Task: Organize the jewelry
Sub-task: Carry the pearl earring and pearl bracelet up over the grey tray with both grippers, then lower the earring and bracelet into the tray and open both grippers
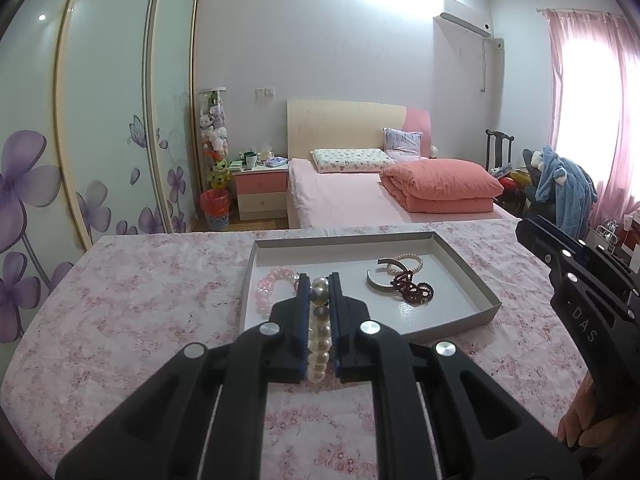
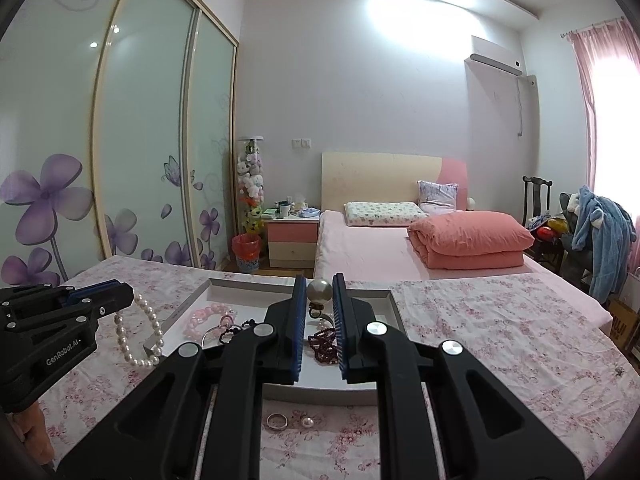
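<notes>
Carrying jewelry to the shallow grey cardboard tray (image 1: 460,264).
My left gripper (image 1: 319,284) clamps the white pearl bracelet (image 1: 319,344); my right gripper (image 2: 319,284) pinches the silver ball-topped ring (image 2: 319,294) over the tray for release.

Black tool (image 1: 319,292), blue pads (image 1: 303,304), silver screws (image 1: 270,328).

Place: a bedroom in a home.
Bed: a bed (image 2: 360,248) with a pillow (image 2: 384,212) and a folded pink blanket (image 2: 468,240).
Beside it: a small nightstand (image 2: 292,240) and soft toys (image 2: 250,184).
Walls: a big wardrobe (image 2: 140,140) with purple flowers, and pink curtains (image 2: 600,120).
</notes>
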`<action>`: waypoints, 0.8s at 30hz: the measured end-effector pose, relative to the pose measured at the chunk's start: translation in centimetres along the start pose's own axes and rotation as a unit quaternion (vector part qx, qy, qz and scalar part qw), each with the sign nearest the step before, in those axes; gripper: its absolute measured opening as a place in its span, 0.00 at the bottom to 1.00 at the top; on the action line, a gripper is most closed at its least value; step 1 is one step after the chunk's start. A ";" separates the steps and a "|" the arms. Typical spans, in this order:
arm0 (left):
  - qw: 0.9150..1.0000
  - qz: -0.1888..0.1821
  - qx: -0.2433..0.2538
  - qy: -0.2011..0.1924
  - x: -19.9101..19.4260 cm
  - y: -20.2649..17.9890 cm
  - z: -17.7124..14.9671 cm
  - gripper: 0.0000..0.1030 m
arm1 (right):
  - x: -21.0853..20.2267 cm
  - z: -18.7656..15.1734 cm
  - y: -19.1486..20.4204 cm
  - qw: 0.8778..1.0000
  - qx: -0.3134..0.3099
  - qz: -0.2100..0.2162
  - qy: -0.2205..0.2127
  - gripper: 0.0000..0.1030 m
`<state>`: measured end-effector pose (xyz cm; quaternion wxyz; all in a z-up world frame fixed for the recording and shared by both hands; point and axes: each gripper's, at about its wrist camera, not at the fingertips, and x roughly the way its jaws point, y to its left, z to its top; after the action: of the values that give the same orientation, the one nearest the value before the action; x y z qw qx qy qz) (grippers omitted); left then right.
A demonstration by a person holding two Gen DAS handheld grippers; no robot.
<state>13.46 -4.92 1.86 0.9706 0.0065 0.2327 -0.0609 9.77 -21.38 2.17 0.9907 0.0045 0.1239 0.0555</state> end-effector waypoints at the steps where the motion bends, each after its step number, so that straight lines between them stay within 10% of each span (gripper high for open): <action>1: 1.000 0.000 0.000 0.001 0.2 0.0 0.0 0.10 | 0.2 0.0 0.0 1.000 0.000 0.000 0.001 0.14; 24: 0.998 -0.039 -0.024 0.037 8.7 0.7 3.2 0.10 | 10.3 -0.6 -1.6 0.994 0.041 0.037 0.095 0.14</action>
<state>22.69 -5.37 0.74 0.9583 -0.0240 0.2695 -0.0923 19.69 -21.87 -0.98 0.9708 0.0444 0.2194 0.0868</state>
